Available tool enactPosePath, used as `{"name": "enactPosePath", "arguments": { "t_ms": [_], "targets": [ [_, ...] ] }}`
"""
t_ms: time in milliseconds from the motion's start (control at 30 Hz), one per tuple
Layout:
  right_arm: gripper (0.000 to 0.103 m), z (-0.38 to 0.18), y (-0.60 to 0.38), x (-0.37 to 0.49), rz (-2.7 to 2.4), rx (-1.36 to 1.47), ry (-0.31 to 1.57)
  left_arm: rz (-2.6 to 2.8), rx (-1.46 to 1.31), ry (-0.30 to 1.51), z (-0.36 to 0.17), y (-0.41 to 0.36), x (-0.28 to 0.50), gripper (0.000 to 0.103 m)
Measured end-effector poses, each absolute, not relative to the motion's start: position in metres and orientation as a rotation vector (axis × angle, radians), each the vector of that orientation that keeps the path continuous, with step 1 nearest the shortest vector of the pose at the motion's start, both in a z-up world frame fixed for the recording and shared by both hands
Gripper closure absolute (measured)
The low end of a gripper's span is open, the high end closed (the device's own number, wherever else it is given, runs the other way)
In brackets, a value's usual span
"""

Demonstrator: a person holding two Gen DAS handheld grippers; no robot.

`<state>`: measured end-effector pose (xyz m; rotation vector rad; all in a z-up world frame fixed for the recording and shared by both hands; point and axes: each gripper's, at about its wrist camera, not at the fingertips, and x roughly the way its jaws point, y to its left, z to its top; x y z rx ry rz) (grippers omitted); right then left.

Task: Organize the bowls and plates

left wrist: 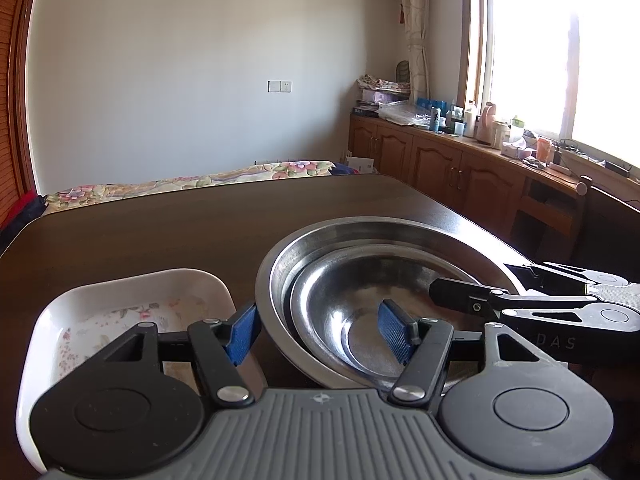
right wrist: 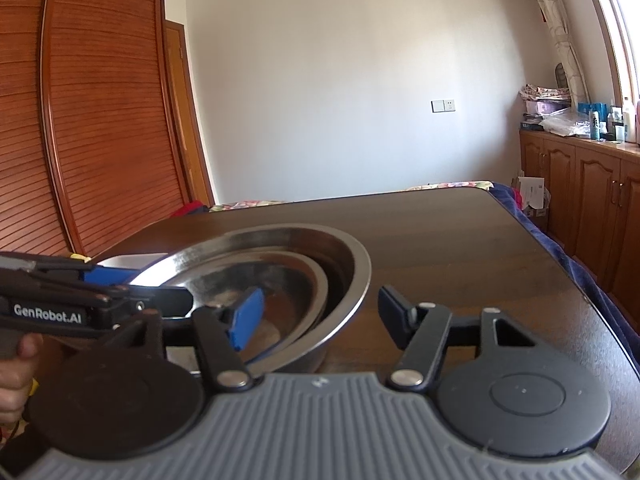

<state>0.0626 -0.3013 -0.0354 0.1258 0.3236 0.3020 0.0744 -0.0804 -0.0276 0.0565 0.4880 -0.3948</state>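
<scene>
A white floral dish is sitting leftmost on the dark table. My left gripper is straddling the nested steel bowls' near-left rim, fingers spread; my right gripper is spreading across their right rim.

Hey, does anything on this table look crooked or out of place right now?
Yes. The smaller steel bowl sits tilted and off-centre inside the larger steel bowl, not nested flat. Both open grippers straddle the bowls' rims. The white floral dish beside them looks fine.

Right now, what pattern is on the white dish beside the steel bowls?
A faded pink floral print on the white dish, clearest in the left wrist view.
</scene>
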Motion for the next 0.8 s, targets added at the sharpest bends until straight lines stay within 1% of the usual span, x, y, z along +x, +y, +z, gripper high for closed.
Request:
{"name": "enactPosePath", "arguments": {
  "t_ms": [133, 167, 233, 300, 433, 800],
  "targets": [
    [0.05, -0.036, -0.3, 0.062, 0.312, 0.134, 0.325, -0.399, 0.057, 0.495, -0.031, -0.081, 0.071, 0.036],
    [0.051, -0.036, -0.3, 0.062, 0.313, 0.132, 0.323, -0.398, 0.054, 0.494, -0.03, -0.081, 0.071, 0.037],
    [0.056, -0.036, -0.299, 0.061, 0.311, 0.125, 0.319, -0.398, 0.048, 0.492, -0.03, -0.08, 0.07, 0.04],
    [0.057, -0.036, -0.299, 0.061, 0.303, 0.12, 0.316, -0.389, 0.05, 0.487, -0.031, -0.079, 0.069, 0.045],
    [0.06, -0.038, -0.301, 0.06, 0.294, 0.13, 0.311, -0.38, 0.042, 0.48, -0.033, -0.075, 0.069, 0.051],
    [0.06, -0.034, -0.296, 0.056, 0.284, 0.129, 0.292, -0.389, 0.034, 0.479, -0.03, -0.071, 0.067, 0.051]
  ]
}}
